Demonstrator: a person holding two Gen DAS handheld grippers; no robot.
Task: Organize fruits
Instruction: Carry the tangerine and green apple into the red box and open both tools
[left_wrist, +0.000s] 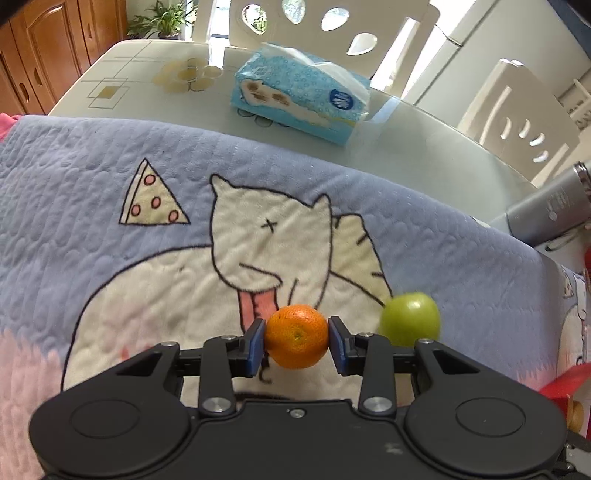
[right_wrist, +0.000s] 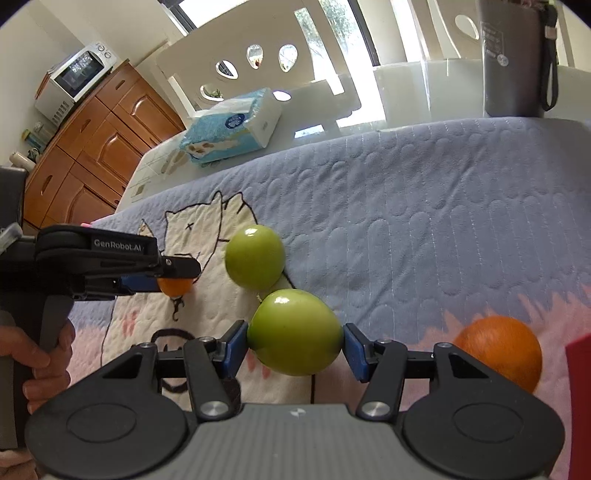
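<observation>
Left gripper (left_wrist: 297, 338) pinches a small, firm, light orange (left_wrist: 297, 336) at its middle; right gripper (right_wrist: 294, 342) pinches a smooth, probably slippery green apple (right_wrist: 294, 326), another apple (right_wrist: 254, 257) at eleven o'clock.

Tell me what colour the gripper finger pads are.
Blue, seen best on the left gripper pads in the left wrist view.

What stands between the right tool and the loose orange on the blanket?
Nothing lies between them, but the right tool is not free: a green apple sits between its blue pads. The loose orange rests on the blanket just to its right.
</observation>
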